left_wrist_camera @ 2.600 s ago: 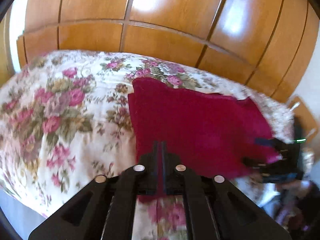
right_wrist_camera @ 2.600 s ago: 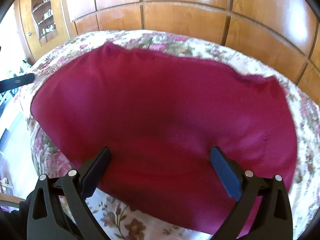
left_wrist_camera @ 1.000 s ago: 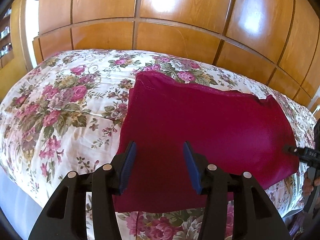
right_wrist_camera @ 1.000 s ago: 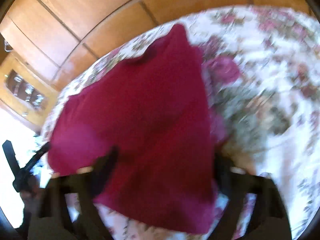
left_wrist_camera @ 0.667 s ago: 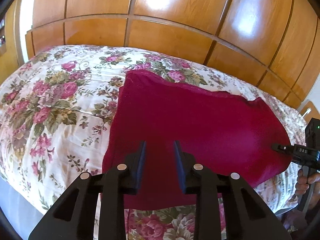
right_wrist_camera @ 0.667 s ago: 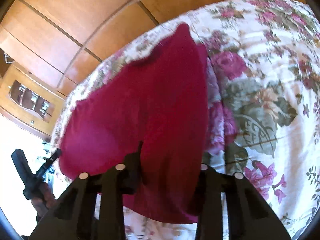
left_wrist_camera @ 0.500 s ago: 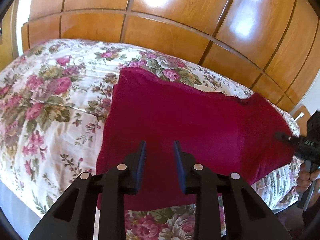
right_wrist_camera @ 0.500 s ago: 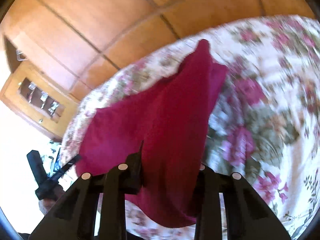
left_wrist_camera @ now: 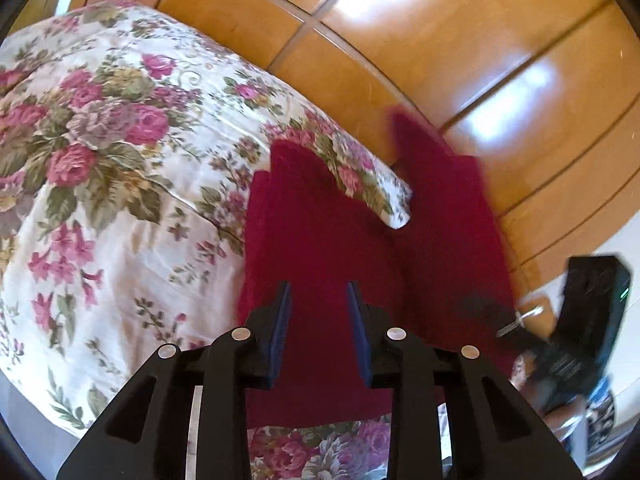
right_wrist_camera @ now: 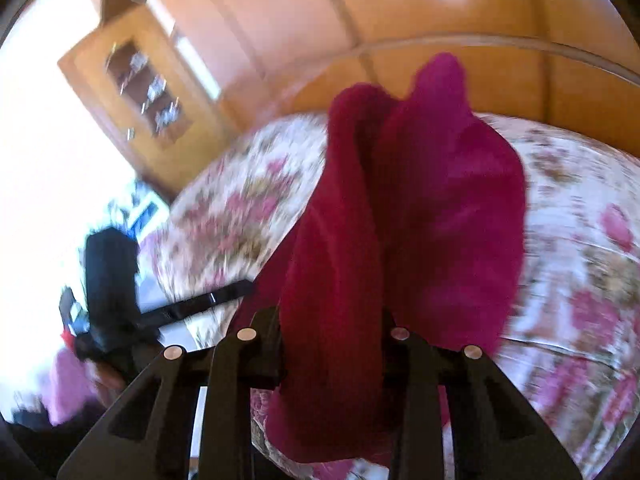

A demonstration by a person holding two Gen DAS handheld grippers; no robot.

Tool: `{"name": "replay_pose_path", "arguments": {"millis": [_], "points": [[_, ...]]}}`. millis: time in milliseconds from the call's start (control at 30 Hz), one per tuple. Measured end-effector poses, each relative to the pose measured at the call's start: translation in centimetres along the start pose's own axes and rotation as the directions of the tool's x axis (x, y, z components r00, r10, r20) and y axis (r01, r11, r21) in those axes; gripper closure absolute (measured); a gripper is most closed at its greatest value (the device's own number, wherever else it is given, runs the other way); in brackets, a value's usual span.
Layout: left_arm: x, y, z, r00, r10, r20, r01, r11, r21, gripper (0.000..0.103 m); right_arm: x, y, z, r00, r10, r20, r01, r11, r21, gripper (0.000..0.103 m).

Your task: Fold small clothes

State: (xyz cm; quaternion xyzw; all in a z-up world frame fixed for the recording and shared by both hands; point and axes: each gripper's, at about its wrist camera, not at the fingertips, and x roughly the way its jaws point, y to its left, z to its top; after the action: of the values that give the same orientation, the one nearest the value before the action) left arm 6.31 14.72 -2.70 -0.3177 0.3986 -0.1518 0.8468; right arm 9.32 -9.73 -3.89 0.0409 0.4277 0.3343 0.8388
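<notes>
Crimson cloth (right_wrist_camera: 420, 208) bunched between right claw (right_wrist_camera: 332, 320) jaws

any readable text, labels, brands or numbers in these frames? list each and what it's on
None can be read in either view.
Right gripper: its body shows a small green light but no legible marking; it is blurred.
Left gripper: bare black frame and blue pads, no print.
Red cloth and floral bedspread: pattern only, no tag showing.
Glass-fronted cabinet: contents too blurred to read.
</notes>
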Motion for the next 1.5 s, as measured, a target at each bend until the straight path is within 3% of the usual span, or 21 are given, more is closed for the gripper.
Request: {"name": "replay_pose_path", "arguments": {"millis": [67, 200, 267, 300, 333, 367, 400, 433, 500, 567, 767, 933, 967, 1033, 1100, 1200, 1267, 1333, 1400, 1433, 1500], "points": [[-0.7, 0.8, 0.4, 1.000, -0.013, 0.012, 0.013, 1.000, -0.028, 0.076, 3.0, 1.3, -0.5, 0.998, -0.024, -0.060, 0.021, 0.999, -0.039, 0.076], [-1.1, 2.0, 1.0, 0.998, -0.057, 0.005, 0.057, 0.995, -0.079, 0.076, 4.5, 3.0, -1.4, 0.997, -0.043, -0.067, 0.034, 0.990, -0.134, 0.070], [-0.9, 2.0, 1.3, 0.998, -0.069, -0.005, 0.069, 0.994, -0.086, 0.076, 4.0, 3.4, -1.7, 0.998, 0.009, -0.055, -0.017, 0.988, -0.151, 0.059], [-0.8, 1.9, 1.5, 0.997, -0.077, -0.010, 0.076, 0.993, -0.088, 0.076, 3.4, 3.5, -2.0, 0.998, 0.048, -0.046, -0.055, 0.985, -0.161, 0.046], [-0.6, 1.7, 1.7, 0.996, -0.087, -0.016, 0.085, 0.992, -0.087, 0.076, 3.3, 3.8, -2.1, 0.997, 0.065, -0.039, -0.070, 0.983, -0.168, 0.041], [-0.4, 1.3, 1.8, 0.995, -0.098, -0.022, 0.096, 0.992, -0.085, 0.073, 2.6, 3.9, -2.4, 0.996, 0.088, -0.031, -0.092, 0.980, -0.177, 0.040], [-0.3, 1.1, 2.0, 0.994, -0.110, -0.024, 0.108, 0.991, -0.084, 0.061, 2.0, 4.0, -2.7, 0.993, 0.112, -0.031, -0.116, 0.978, -0.174, 0.040], [-0.1, 0.6, 2.2, 0.991, -0.129, -0.027, 0.126, 0.988, -0.086, 0.055, 1.1, 3.8, -3.2, 0.987, 0.156, -0.031, -0.159, 0.974, -0.161, 0.038], [0.3, 0.0, 2.6, 0.988, -0.145, -0.044, 0.141, 0.987, -0.081, 0.055, -0.2, 3.9, -3.8, 0.980, 0.197, -0.023, -0.198, 0.968, -0.156, 0.034], [0.9, -0.6, 2.9, 0.987, -0.144, -0.069, 0.139, 0.988, -0.068, 0.047, -1.8, 3.6, -4.8, 0.972, 0.234, -0.022, -0.235, 0.962, -0.140, 0.033], [3.0, -3.9, 3.2, 0.984, -0.061, -0.169, 0.071, 0.996, 0.055, 0.041, -4.9, -0.2, -8.0, 0.996, 0.087, 0.012, -0.086, 0.995, -0.049, 0.033], [6.9, -6.3, 1.8, 0.948, 0.066, -0.310, -0.011, 0.984, 0.178, 0.041, -5.6, -2.1, -9.4, 0.998, -0.067, 0.021, 0.068, 0.998, -0.017, 0.032], [7.6, -6.5, 1.5, 0.943, 0.116, -0.313, -0.049, 0.976, 0.213, 0.041, -5.7, -2.1, -9.3, 0.997, -0.075, 0.027, 0.076, 0.997, -0.024, 0.032], [8.3, -6.9, 1.2, 0.937, 0.200, -0.288, -0.115, 0.952, 0.285, 0.076, -5.4, -1.7, -8.9, 0.994, -0.098, 0.046, 0.100, 0.994, -0.053, 0.032], [7.2, -6.8, 0.9, 0.951, 0.193, -0.241, -0.115, 0.946, 0.303, 0.088, -5.3, -1.1, -8.2, 0.992, -0.104, 0.066, 0.109, 0.991, -0.072, 0.032], [4.2, -6.5, 0.4, 0.978, 0.142, -0.155, -0.089, 0.948, 0.306, 0.091, -4.8, -0.4, -6.8, 0.992, -0.080, 0.096, 0.089, 0.992, -0.094, 0.034], [2.8, -6.1, -0.4, 0.983, 0.150, -0.104, -0.110, 0.941, 0.320, 0.091, -3.6, 0.4, -5.9, 0.995, -0.043, 0.094, 0.053, 0.993, -0.108, 0.035], [2.4, -5.3, -1.1, 0.976, 0.195, -0.094, -0.157, 0.936, 0.315, 0.091, -1.4, 1.2, -5.8, 0.999, -0.009, 0.046, 0.015, 0.993, -0.117, 0.037], [3.5, -3.0, -2.1, 0.956, 0.278, -0.089, -0.240, 0.922, 0.305, 0.091, 2.0, 2.2, -6.4, 0.999, -0.002, -0.032, -0.002, 0.992, -0.123, 0.037], [4.1, -1.9, -2.5, 0.953, 0.289, -0.093, -0.253, 0.924, 0.287, 0.091, 3.2, 2.5, -6.8, 0.998, -0.010, -0.056, 0.002, 0.992, -0.129, 0.037], [4.0, -0.2, -3.0, 0.964, 0.251, -0.085, -0.228, 0.949, 0.220, 0.087, 4.7, 3.0, -7.6, 0.997, -0.059, -0.053, 0.049, 0.985, -0.164, 0.035]]}}
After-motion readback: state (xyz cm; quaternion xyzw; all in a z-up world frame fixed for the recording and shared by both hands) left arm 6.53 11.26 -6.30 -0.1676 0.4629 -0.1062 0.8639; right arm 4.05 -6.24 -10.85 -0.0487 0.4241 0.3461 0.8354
